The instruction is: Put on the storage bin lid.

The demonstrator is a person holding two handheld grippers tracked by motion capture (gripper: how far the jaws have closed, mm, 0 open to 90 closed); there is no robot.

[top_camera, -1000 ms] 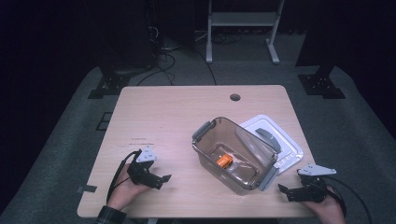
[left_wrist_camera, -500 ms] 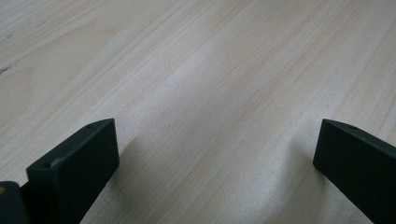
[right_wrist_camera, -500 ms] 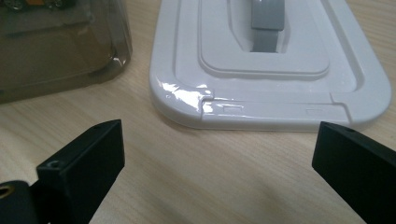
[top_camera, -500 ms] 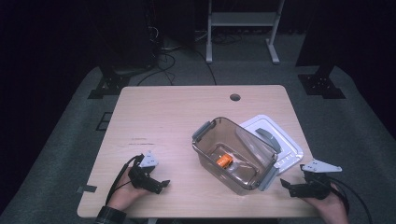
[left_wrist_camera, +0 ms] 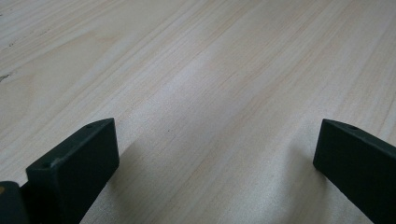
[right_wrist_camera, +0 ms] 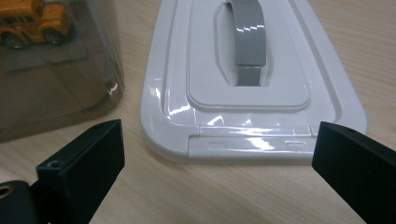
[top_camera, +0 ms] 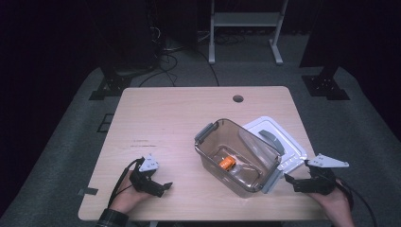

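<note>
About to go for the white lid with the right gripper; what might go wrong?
1. The flat white plastic lid lies flush on the wooden table, so the open right gripper may only push it.
2. It touches the clear brown plastic box; a shove could jostle the box and the orange toy car inside.

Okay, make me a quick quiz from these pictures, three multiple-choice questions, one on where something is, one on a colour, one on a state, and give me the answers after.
1. Where is the small orange toy car?
A. Inside the clear brown plastic box
B. On the white lid
C. Between the left jaws

2. What colour is the handle on the white plastic lid?
A. Orange
B. Grey
C. Black

3. How is the right gripper?
A. Shut on the lid
B. Shut on the car
C. Open, holding nothing

Answers: 1 A, the car lies on the box's floor. 2 B, the right gripper view shows a glossy grey strap. 3 C, its jaws stand wide apart short of the lid's near edge.
</note>
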